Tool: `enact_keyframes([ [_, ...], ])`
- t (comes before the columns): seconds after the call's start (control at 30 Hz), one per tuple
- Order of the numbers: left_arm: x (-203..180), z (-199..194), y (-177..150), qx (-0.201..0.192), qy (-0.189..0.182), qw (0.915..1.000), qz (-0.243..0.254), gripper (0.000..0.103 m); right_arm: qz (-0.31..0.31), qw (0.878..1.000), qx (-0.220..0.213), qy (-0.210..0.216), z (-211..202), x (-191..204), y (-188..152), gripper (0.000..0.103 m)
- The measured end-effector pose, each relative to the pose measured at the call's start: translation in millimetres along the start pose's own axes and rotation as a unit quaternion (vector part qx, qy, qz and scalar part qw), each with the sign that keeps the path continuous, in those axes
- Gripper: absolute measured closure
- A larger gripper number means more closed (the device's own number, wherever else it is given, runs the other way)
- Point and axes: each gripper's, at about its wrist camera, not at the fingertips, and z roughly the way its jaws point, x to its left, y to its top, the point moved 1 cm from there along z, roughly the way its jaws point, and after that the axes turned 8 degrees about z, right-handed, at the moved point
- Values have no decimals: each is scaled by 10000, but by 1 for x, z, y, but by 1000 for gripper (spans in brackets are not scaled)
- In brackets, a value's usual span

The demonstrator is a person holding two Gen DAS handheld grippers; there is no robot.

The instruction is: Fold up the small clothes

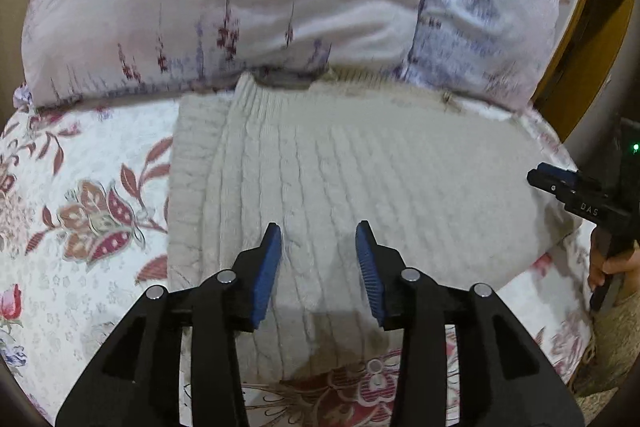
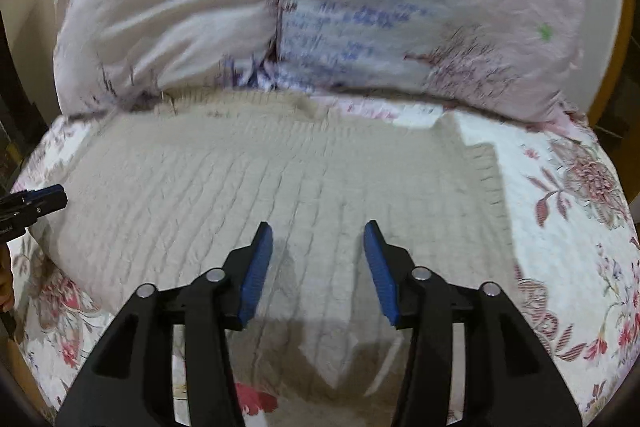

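**Asker:** While both cameras look down along their fingers, how are the two tools posed?

**Describer:** Seen from its own camera, the left gripper hangs over the near left part of a cream cable-knit sweater; its blue-padded fingers stand wide apart with nothing between them; whether the tips touch the knit cannot be told. The right gripper is posed the same way over the near right part of the sweater; its blue pads are also spread wide and hold nothing. In the left view the right gripper shows at the far right edge, with a bit of the person's hand on its grip; there its jaws look nearly together, seen side on.

**Asker:** Where does the garment lie, and is anything holding it?

**Describer:** It lies flat on a floral bedspread, its far edge touching a pale pillow printed with small sprigs; its left side is folded over on itself; no container is in sight; the upper parts of both views are blurred.
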Motion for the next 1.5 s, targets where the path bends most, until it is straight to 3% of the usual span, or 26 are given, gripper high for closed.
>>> enact_keyframes([
  [0.27,5,-1,-5,-53,-158,9998,-92,63,29,9999,-90,-46,4,-1,-17,50],
  [0.33,14,-9,-4,-134,-437,9981,-424,62,-13,9999,-47,-95,2,0,-16,49],
  [0.4,34,-19,0,-367,-690,9925,-937,61,85,9999,15,-136,-1,0,-10,49],
  [0.47,56,-26,4,-557,-691,9861,-1402,49,129,9999,-68,-27,-4,4,-3,47],
  [0.6,91,-17,7,-426,-633,9747,-2102,48,-19,9999,-141,81,0,25,6,42],
  [0.73,104,-4,7,-199,-669,9679,-2415,48,-166,9995,-87,240,13,47,13,42],
  [0.83,113,5,2,-101,-891,9576,-2740,48,-277,9994,130,135,27,56,11,38],
  [1.0,118,10,1,-149,-1118,9464,-3026,48,-317,9994,45,141,29,56,7,37],
  [1.23,110,15,9,-140,-1062,9511,-2896,48,-338,9993,24,147,30,58,6,35],
  [1.33,105,20,12,-80,-1096,9518,-2865,54,-327,9993,17,158,30,58,6,34],
  [1.4,99,24,12,29,-1187,9504,-2873,69,-329,9993,15,162,30,58,6,34],
  [1.5,95,26,13,48,-1204,9493,-2905,79,-329,9993,19,164,30,58,6,34],
])
